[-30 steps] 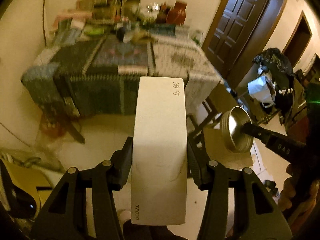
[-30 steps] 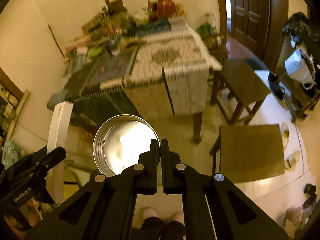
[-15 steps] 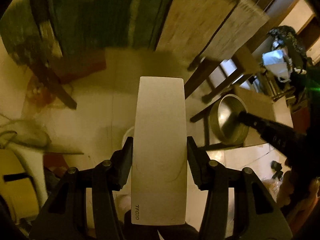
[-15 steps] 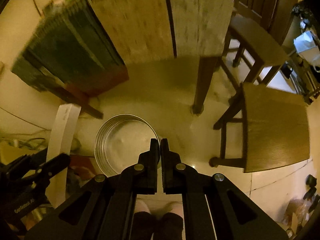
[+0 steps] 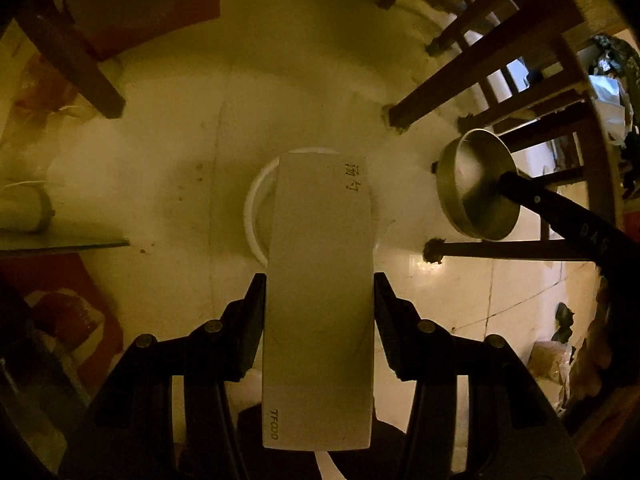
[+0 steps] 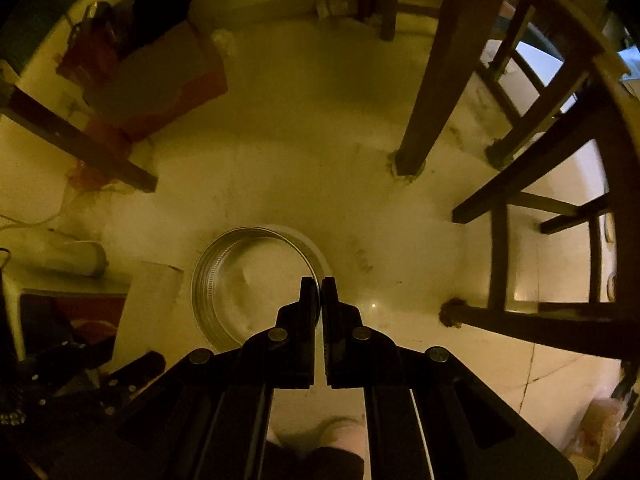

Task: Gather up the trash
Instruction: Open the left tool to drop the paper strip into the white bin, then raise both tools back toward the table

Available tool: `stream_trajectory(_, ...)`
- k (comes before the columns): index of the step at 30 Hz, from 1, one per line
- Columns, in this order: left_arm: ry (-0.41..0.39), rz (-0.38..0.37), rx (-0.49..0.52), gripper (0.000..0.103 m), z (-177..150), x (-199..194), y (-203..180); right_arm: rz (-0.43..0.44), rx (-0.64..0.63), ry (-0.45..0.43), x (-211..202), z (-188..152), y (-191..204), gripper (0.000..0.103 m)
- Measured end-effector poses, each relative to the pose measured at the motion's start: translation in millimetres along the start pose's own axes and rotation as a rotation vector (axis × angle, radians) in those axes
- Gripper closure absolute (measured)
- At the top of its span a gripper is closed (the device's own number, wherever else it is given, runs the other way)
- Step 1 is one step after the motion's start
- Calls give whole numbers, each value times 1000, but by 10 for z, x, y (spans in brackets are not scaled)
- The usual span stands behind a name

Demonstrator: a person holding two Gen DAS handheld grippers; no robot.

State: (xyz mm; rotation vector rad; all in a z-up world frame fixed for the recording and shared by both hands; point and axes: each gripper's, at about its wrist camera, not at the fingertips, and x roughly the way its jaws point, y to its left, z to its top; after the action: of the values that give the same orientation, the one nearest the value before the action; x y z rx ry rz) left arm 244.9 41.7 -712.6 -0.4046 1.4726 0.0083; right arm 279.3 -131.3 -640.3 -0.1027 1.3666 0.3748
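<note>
Both pieces were over the floor (image 6: 304, 168), the left hand-held gripper (image 5: 319, 312) clamped on the box (image 5: 318, 300) above a white ring (image 5: 252, 216) and the right hand-held gripper (image 6: 319, 292) pinched on the tin's (image 6: 244, 280) rim; next, I judged, each needed setting down or dropping.

Pale tiled floor (image 5: 168, 152), pretty grubby. A white ring-shaped thing (image 5: 256, 208) is seen lying on it, with wooden furniture legs (image 6: 432, 80) planted around.
</note>
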Motion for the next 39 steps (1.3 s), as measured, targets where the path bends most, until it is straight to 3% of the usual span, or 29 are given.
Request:
stream_trajectory(4,21,-56,-9,52,127,205,27,58,-26,-4,126,10,76,99)
stream_trajectory(6,61,-20,8,50,215,316,28,95,-40,24,181,31,107,93)
stream_trajectory(8,57,32,21,49,261,354,35,97,-53,54,238,37,131,68)
stream_trajectory(10,55,38,23,49,287,336,48,87,-57,53,200,32,136,59)
stream_trajectory(19,30,35,28,49,332,-23,34,106,-26,81,-57,81,88,58)
stream_trajectory(25,-14,43,36,49,331,-693,-156,100,-23,63,-664,164,139,58)
stream_trajectory(32,-113,61,53,49,371,-1809,-400,113,-33,8,-1590,305,296,58)
stream_trajectory(39,-253,72,89,49,360,-3068,-612,118,-68,-138,-2805,467,549,58)
